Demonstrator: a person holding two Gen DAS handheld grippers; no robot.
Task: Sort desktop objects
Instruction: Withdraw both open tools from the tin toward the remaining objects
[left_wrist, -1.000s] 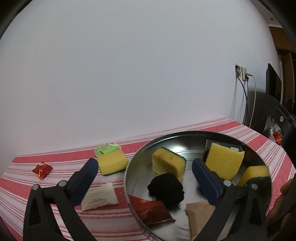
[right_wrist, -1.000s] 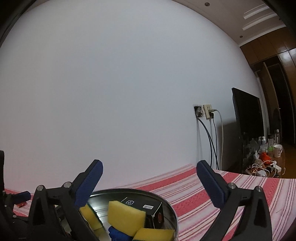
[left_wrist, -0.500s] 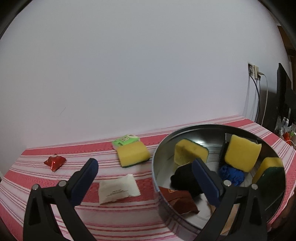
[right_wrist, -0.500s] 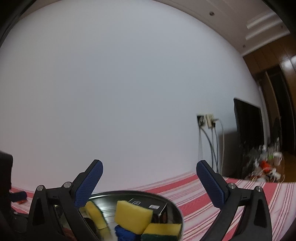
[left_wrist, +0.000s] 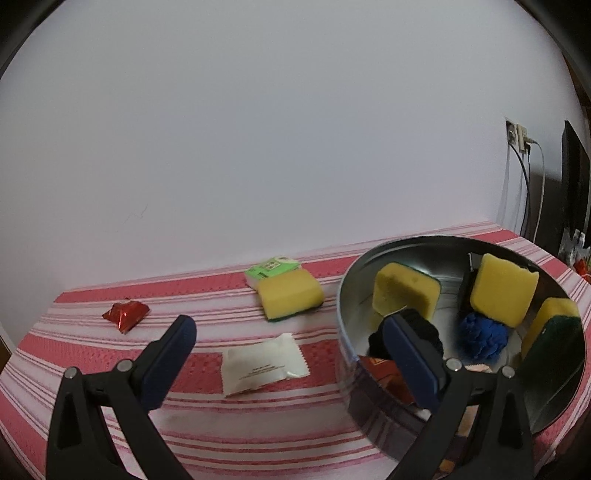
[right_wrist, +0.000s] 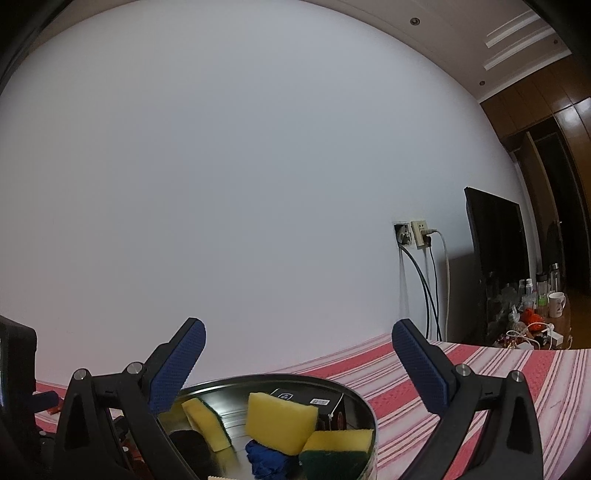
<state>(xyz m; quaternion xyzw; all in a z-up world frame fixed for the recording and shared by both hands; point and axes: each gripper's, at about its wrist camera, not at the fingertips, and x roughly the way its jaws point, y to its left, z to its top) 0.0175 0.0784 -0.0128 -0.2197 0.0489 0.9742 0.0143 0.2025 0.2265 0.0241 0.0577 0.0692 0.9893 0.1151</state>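
Hovering with jaws spread and empty, the left gripper (left_wrist: 288, 343) frames a white sachet (left_wrist: 263, 364) lying on the striped cloth (left_wrist: 221, 424) between its fingers. Farther off, a yellow sponge (left_wrist: 290, 293) sits at twelve o'clock, a red wrapper (left_wrist: 125, 314) at ten and the metal tin (left_wrist: 354, 402) at three. The right gripper (right_wrist: 297, 354), also spread and empty, hangs over that tin.

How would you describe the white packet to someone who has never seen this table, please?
Start at the round metal tin on the red striped tablecloth. Just left of it, on the cloth, lies the white packet: flat, crimped ends, small dark print. Its neighbours are a yellow sponge and a red foil packet.
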